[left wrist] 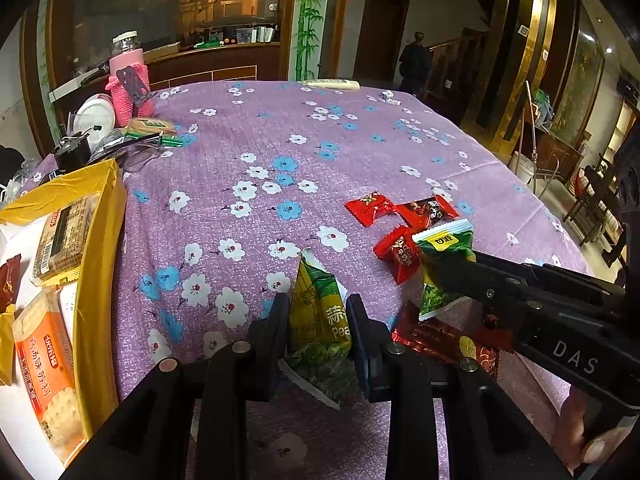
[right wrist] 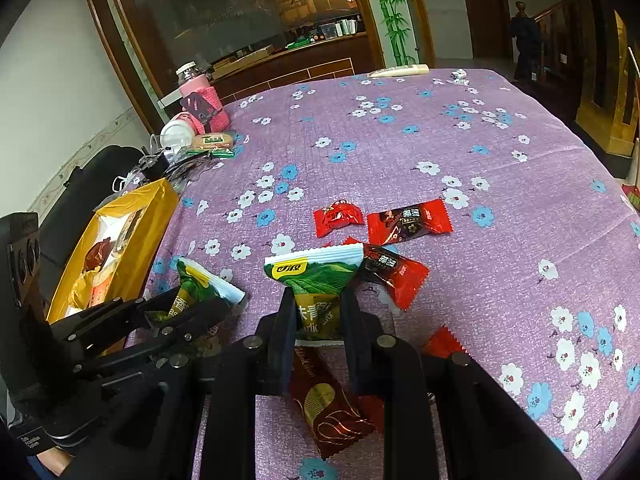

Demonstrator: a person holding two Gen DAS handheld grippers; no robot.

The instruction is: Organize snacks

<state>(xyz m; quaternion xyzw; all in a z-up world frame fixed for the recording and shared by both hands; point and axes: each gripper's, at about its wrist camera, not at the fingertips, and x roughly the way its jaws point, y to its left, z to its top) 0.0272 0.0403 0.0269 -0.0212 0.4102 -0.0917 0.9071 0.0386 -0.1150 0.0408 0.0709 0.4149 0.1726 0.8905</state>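
My left gripper [left wrist: 318, 304] is shut on a green pea packet [left wrist: 320, 320], held upright just above the purple flowered tablecloth [left wrist: 260, 140]. My right gripper [right wrist: 317, 296] is shut on a second green pea packet [right wrist: 316, 276]; in the left wrist view this gripper [left wrist: 444, 270] comes in from the right. Three red candies [right wrist: 338, 218] [right wrist: 408, 220] [right wrist: 394, 274] lie just beyond the packets. A dark red wafer bar [right wrist: 328, 404] lies flat under the right gripper. A yellow box [left wrist: 100, 240] at the left holds cracker packs [left wrist: 48, 368].
A pink-sleeved bottle [left wrist: 128, 76], a white lid [left wrist: 94, 116] and small packets crowd the far left corner. A pale tube [left wrist: 330, 84] lies at the far edge. The table drops off at the right, with chairs [left wrist: 596, 200] beyond. A person [left wrist: 416, 60] stands far back.
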